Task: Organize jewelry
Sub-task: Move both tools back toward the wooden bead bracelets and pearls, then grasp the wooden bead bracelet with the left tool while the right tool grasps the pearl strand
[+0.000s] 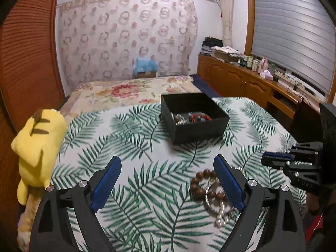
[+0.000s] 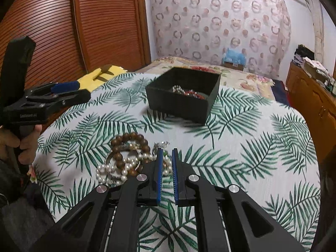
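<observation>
A bedroom; my leaf-print cloth [image 1: 147, 142] fills the lower frame, black box [image 1: 199, 130] at centre, some jewelry already inside. My left gripper [image 1: 168, 180] is spread wide, empty; my right gripper [image 2: 167, 157] nearly pressed together, empty. The wooden bead bracelet [image 2: 126, 145] tangles with pearls [image 2: 109, 172] lower left, so lifting one may drag both.

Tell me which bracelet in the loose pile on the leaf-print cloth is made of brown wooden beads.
The brown wooden bead bracelet on the pile's far side toward the black box; the pearl strand beside it is white and smaller-beaded.
</observation>
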Action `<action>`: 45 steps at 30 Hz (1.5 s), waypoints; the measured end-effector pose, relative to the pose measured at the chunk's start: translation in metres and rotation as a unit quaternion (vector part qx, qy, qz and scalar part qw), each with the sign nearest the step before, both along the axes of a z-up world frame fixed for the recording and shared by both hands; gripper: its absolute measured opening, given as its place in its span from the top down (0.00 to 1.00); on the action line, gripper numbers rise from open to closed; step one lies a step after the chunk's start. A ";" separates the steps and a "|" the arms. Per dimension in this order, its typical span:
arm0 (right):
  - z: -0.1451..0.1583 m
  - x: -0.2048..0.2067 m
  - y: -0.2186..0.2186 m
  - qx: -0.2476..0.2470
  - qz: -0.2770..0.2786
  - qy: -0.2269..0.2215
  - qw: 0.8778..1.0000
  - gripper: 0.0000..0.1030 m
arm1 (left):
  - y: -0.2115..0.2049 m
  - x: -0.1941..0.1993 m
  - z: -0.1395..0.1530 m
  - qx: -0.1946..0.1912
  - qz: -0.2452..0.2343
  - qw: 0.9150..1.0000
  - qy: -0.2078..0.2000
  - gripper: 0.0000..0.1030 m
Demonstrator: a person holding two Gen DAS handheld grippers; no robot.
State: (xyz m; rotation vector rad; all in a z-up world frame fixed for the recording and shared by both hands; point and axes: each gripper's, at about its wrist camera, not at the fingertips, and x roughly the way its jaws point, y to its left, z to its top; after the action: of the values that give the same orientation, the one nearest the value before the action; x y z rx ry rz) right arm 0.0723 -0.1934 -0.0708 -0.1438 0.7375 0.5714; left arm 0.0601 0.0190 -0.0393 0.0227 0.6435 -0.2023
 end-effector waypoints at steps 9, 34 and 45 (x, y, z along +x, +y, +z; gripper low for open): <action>-0.020 0.012 0.006 -0.020 0.004 0.026 0.999 0.84 | 0.004 -0.005 -0.027 -0.003 -0.001 0.999 0.033 0.17; -0.038 0.047 0.028 -0.090 -0.007 0.036 0.995 0.84 | 0.003 -0.002 -0.038 -0.006 -0.006 0.999 0.047 0.17; -0.043 0.048 0.033 -0.097 0.005 0.042 0.994 0.87 | 0.001 0.000 -0.041 -0.006 -0.006 0.999 0.050 0.17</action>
State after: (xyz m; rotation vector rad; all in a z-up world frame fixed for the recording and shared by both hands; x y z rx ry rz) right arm 0.1203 -0.1609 -0.1141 -0.3039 0.8752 0.5170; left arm 0.0601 0.0203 -0.0800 0.0049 0.7426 -0.2193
